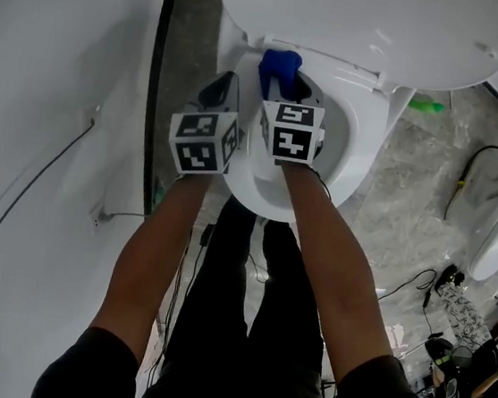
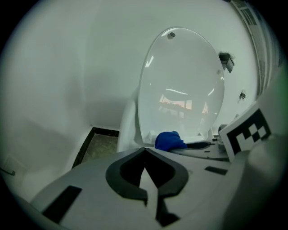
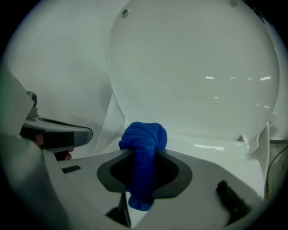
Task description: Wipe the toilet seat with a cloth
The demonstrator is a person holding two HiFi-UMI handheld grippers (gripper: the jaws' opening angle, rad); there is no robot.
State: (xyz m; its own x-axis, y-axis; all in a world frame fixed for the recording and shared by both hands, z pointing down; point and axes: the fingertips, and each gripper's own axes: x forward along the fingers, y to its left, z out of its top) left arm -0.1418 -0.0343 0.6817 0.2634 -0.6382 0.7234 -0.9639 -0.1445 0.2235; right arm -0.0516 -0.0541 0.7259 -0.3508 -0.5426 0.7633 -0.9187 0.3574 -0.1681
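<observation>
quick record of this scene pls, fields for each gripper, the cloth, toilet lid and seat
left gripper: shut, empty
right gripper: shut on blue cloth
blue cloth: bunched, sticking out past the jaws
toilet lid: raised
toilet seat: down, below both grippers; contact with cloth unclear

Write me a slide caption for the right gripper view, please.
Right gripper clamps a bunched blue cloth before the toilet's raised lid.

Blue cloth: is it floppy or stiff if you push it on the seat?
Probably floppy: the blue cloth droops, bunched, through the right gripper. Its fuzzy surface suggests it's soft and light, likely squashing flat when pressed.
</observation>
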